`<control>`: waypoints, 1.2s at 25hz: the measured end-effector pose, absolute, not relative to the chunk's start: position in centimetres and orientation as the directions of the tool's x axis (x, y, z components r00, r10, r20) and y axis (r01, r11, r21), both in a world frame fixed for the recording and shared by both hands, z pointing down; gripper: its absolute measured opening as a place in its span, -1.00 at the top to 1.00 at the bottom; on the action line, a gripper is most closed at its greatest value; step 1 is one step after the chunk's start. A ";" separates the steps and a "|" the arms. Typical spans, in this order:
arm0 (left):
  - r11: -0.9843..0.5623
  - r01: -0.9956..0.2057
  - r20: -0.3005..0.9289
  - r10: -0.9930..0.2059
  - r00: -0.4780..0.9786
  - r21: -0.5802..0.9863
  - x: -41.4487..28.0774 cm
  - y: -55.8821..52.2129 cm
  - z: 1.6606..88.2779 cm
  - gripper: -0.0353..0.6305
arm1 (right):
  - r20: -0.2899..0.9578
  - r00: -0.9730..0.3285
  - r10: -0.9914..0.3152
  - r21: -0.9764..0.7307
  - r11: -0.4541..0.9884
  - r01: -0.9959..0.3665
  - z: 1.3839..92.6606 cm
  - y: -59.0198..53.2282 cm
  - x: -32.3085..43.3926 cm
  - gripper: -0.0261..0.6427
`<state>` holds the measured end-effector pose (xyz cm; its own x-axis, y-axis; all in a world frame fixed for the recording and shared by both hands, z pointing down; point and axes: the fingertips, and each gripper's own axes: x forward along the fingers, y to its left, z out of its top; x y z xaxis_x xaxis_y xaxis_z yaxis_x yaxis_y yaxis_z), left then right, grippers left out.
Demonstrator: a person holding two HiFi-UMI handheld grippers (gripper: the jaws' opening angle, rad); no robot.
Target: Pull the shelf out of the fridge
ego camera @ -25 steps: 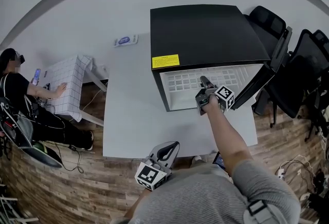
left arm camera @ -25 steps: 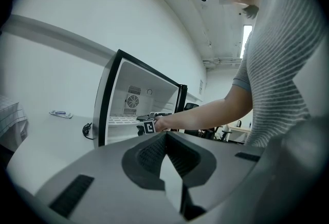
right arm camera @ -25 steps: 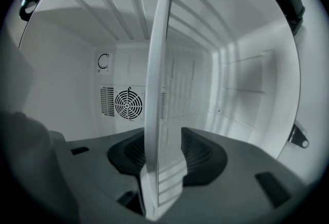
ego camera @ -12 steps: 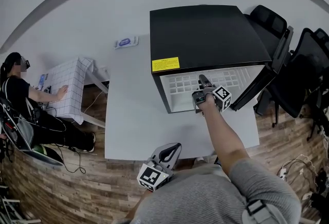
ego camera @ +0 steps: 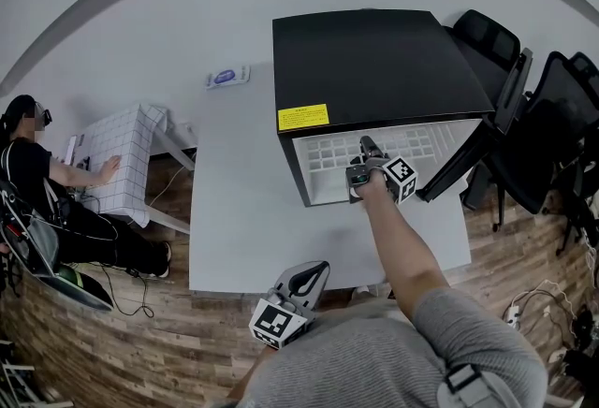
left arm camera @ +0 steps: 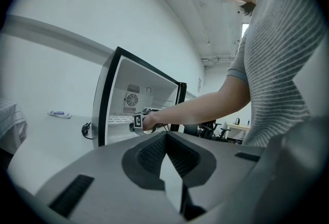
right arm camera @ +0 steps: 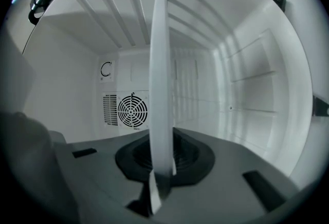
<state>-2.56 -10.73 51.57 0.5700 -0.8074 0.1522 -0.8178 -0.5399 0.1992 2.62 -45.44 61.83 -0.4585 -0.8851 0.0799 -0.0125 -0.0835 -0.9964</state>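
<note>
A black fridge (ego camera: 374,51) stands on a white table (ego camera: 234,210), seen from above. Its door (ego camera: 468,149) is swung open to the right, showing a white inside. A yellow label (ego camera: 301,112) sits on the top front edge.

The white slatted shelf (ego camera: 328,153) lies inside the fridge, across the opening. The person's right arm reaches forward to it. The right gripper (ego camera: 367,152) is at the shelf's front edge, just inside the opening. Its jaws have just been closing, and they now pinch that edge. In the right gripper view the gripper is rolled on its side. There the shelf appears as a thin white upright band running from between the pads to the top. A round fan grille (right arm camera: 132,110) shows on the back wall of the fridge.

The left gripper (ego camera: 304,277) is held low, close to the person's grey striped shirt, at the near edge of the table. It is well apart from the fridge. Its jaws are pressed together at the tips with nothing between them. It points toward the open fridge and the reaching arm.

A small blue and white item (ego camera: 227,75) lies on the table to the left of the fridge. Black chairs (ego camera: 487,36) stand to the right of the table. At far left another person (ego camera: 28,163) sits by a small table with a checked cloth (ego camera: 122,153). The floor is wood.
</note>
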 end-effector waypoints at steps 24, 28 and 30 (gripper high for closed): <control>-0.542 -0.818 0.141 -0.810 0.569 0.192 -3.2 -9.9 51.3 0.86 | 0.087 -0.440 -0.894 -0.996 -0.079 -0.036 61.7 -45.4 2.7 0.82; -0.538 -0.820 0.139 -0.813 0.566 0.192 -3.2 -9.8 51.3 0.86 | 0.096 -0.441 -0.893 -0.995 -0.087 -0.040 61.7 -45.4 2.7 0.81; -0.539 -0.820 0.137 -0.813 0.566 0.193 -3.1 -9.7 51.3 0.86 | 0.101 -0.443 -0.891 -0.995 -0.090 -0.045 61.8 -45.3 2.7 0.81</control>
<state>-3.09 -9.71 51.34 0.5664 -0.8126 0.1372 -0.8199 -0.5389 0.1931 2.74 -45.31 61.83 -0.4427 -0.8910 0.1010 -0.0455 -0.0902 -0.9949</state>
